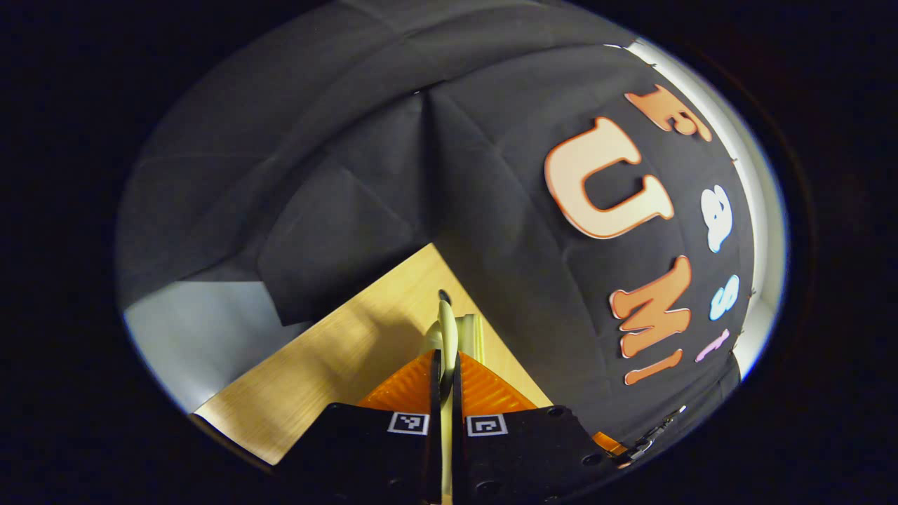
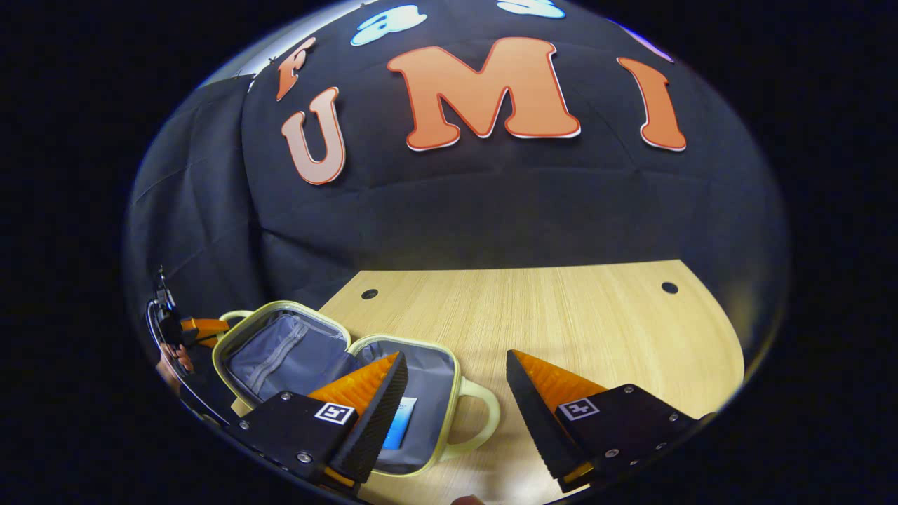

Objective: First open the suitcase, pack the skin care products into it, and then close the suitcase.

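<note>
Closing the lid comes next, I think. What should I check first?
1. Suitcase open on the table: ok, both grey-lined halves are spread apart.
2. Skin care inside: ok, a blue-and-white tube lies in the half nearer the right gripper.
3. Other products left outside: cannot tell.
4. Left gripper has a grip: ok, its fingers are pressed on a thin cream edge of the suitcase, probably the lid's handle.
5. Right gripper free: ok, open and holding nothing.
6. Tube clear of the rim: cannot tell, a finger hides part of that half.
</note>
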